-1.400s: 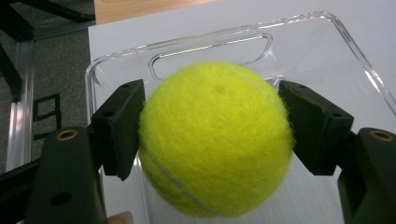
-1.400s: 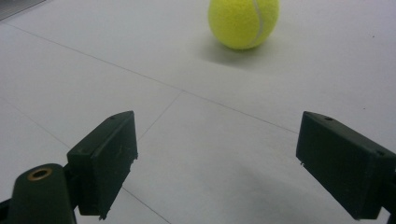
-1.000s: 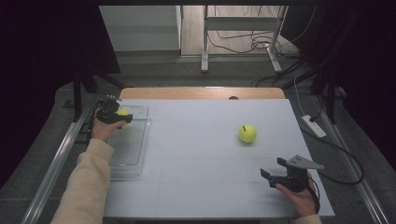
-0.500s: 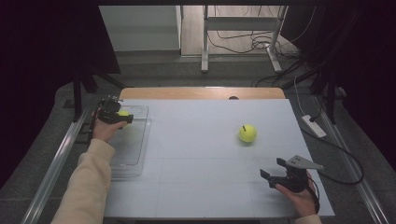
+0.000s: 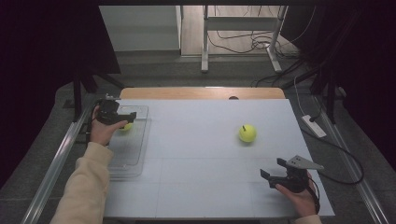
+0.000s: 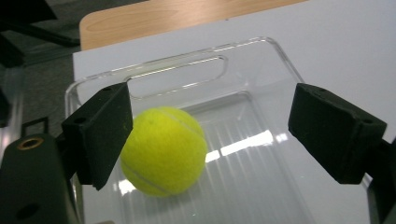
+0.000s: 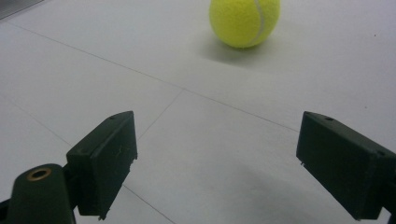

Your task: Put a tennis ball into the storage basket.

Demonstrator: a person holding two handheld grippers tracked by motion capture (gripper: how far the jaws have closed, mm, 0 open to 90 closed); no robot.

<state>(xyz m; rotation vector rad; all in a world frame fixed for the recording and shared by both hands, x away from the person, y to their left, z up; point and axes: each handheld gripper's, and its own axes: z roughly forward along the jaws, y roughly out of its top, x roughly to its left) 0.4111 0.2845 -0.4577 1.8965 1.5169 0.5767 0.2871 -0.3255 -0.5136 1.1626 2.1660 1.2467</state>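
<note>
1. White table (image 5: 201, 154) underneath everything, wooden strip along far edge, faint grid lines across top. Dark floor beyond, with cables and metal stand legs. White power strip (image 5: 313, 126) off right edge of table.
2. Clear plastic tray (image 5: 126, 154) at left edge of table, long side running away from person, handle slot at far end (image 6: 177, 77), ribbed floor.
3. Left gripper (image 5: 122, 116) over far end of tray, held in left hand (image 5: 102, 130), cream sleeve below. Jaws apart, just been opening; ball between them, lying close against left pad, clear of right pad; contact with left pad hard to tell.
4. Right gripper (image 5: 273, 171) near front right corner of table, grey three-cornered plate on top, jaws wide apart with bare tabletop between (image 7: 210, 154). Nothing blocking line from there to second ball.
5. Compared with one second back: left jaws then clamped on ball, now spread, ball released inside tray; both hands in much same spots; second ball unmoved.
6. Tennis ball (image 6: 163, 151) in tray: yellow-green felt, pale seam curving over top, resting on tray floor near far end, just short of handle slot.
7. Second tennis ball (image 5: 247, 133) on open table right of centre, well apart from tray, ahead of right gripper (image 7: 244, 21), same yellow with white seam.
</note>
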